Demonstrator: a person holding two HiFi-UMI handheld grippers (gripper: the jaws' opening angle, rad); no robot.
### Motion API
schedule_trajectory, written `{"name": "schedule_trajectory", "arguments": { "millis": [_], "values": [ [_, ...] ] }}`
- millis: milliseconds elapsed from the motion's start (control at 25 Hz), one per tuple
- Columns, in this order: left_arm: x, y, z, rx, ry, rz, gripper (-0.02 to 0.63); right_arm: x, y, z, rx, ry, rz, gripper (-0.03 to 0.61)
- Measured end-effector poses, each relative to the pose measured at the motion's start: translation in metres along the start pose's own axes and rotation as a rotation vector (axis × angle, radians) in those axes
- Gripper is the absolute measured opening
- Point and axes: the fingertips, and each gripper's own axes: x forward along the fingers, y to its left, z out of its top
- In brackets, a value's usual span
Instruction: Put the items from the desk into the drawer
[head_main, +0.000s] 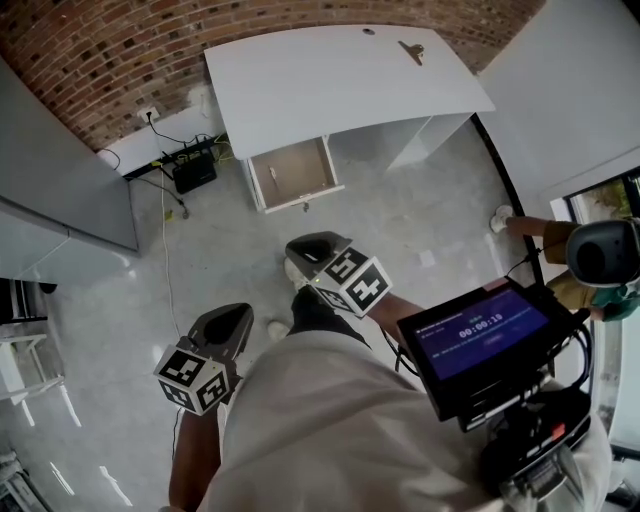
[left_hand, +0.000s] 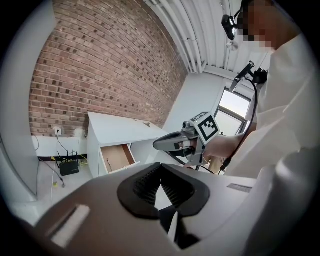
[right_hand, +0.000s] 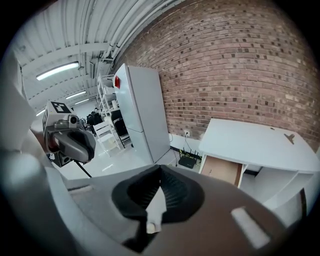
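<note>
A white desk (head_main: 340, 80) stands against the brick wall, some way from me. Its wooden drawer (head_main: 293, 172) is pulled open and shows nothing inside. One small dark clip-like item (head_main: 411, 49) lies on the desktop near the far right. My left gripper (head_main: 235, 314) and right gripper (head_main: 303, 246) hang over the floor close to my body, well short of the desk. In the left gripper view the left gripper (left_hand: 160, 166) is shut on nothing, with the drawer (left_hand: 117, 156) beyond. In the right gripper view the right gripper (right_hand: 160, 169) is also shut and empty, facing the desk (right_hand: 255, 142).
A black router (head_main: 193, 168) with cables sits on the floor left of the desk. A tall grey cabinet (head_main: 60, 170) stands at the left, with a white chair (head_main: 20, 350) below it. A tablet (head_main: 480, 335) hangs at my chest. Another person (head_main: 600, 255) is at the right.
</note>
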Motion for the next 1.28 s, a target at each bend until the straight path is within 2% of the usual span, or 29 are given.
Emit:
{"name": "schedule_trajectory", "arguments": {
  "millis": [320, 1280],
  "values": [
    [0.010, 0.014, 0.002, -0.011, 0.011, 0.003, 0.009, 0.012, -0.008, 0.007, -0.018, 0.006, 0.017, 0.002],
    [0.015, 0.005, -0.007, -0.027, 0.024, -0.012, 0.009, 0.012, -0.007, -0.007, -0.022, 0.028, 0.019, 0.002]
  ]
}}
